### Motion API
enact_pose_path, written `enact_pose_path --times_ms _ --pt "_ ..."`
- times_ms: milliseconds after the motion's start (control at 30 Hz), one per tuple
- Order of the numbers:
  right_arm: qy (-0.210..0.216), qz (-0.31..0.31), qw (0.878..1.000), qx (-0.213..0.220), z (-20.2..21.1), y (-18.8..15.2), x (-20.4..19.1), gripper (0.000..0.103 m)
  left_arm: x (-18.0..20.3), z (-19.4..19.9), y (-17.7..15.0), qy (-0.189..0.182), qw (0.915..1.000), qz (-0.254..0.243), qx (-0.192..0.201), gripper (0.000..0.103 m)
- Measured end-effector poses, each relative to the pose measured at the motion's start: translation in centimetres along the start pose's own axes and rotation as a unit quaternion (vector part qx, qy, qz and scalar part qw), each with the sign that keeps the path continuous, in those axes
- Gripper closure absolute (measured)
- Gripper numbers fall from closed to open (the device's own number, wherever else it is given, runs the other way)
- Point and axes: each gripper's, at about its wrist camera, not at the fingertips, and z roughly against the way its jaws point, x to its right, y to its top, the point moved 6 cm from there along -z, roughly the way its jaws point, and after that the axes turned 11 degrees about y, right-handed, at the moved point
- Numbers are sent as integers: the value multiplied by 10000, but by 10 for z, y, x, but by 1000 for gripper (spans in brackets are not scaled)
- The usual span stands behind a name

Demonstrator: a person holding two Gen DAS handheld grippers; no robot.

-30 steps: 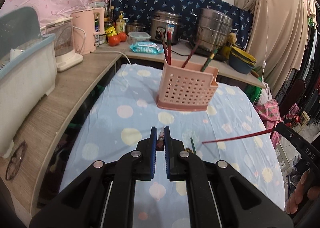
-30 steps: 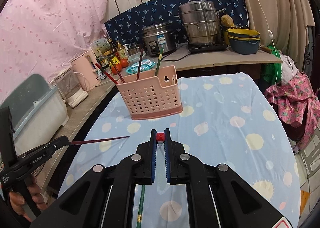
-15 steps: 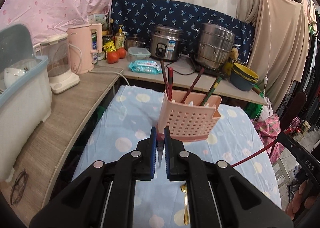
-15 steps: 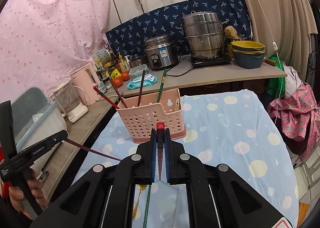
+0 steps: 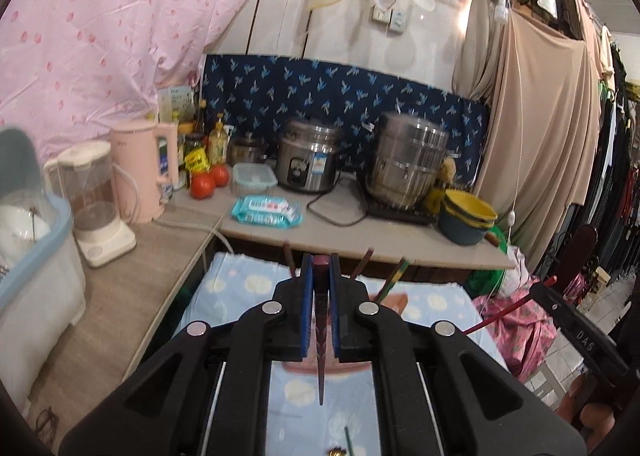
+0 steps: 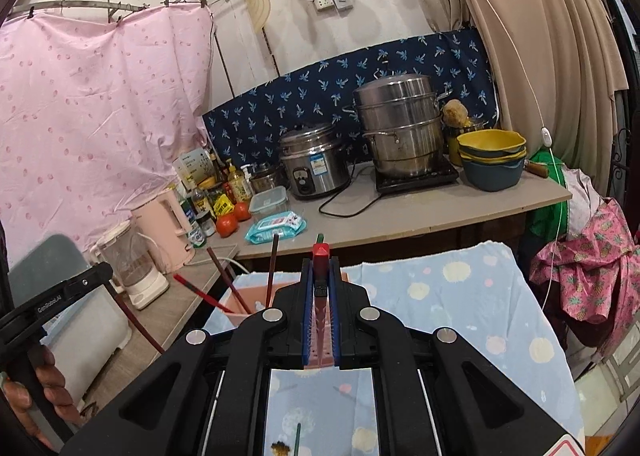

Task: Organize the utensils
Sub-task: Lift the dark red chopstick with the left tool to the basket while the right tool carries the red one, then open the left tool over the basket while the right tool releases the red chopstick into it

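item: i kept left gripper [image 5: 321,276] clamped on a maroon chopstick [image 5: 320,336], right gripper [image 6: 320,276] on a red chopstick [image 6: 320,296], tips down above the pink holder [image 6: 250,298] for dropping in.

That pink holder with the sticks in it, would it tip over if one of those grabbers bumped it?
Possibly. The pink holder looks like thin perforated plastic, so probably light. The chopsticks in it lean out well above its rim, which may make it top-heavy. It sits on a soft tablecloth, so a knock might slide it or tip it.
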Motion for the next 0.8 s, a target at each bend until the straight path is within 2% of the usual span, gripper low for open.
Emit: enact_pose_path --times_ms 167,367,567,800 --pt "-78 3 9997 217 -15 26 8 96 11 -8 40 -5 9993 70 376 96" --pt "-107 -4 9997 238 -43 42 17 96 23 -31 64 63 9983 41 572 96" --pt "-38 -54 10000 6 -73 35 21 96 27 -62 67 144 9986 26 515 96" --pt "2 -62 9996 -266 -97 16 25 96 24 -95 47 233 9995 -19 192 96"
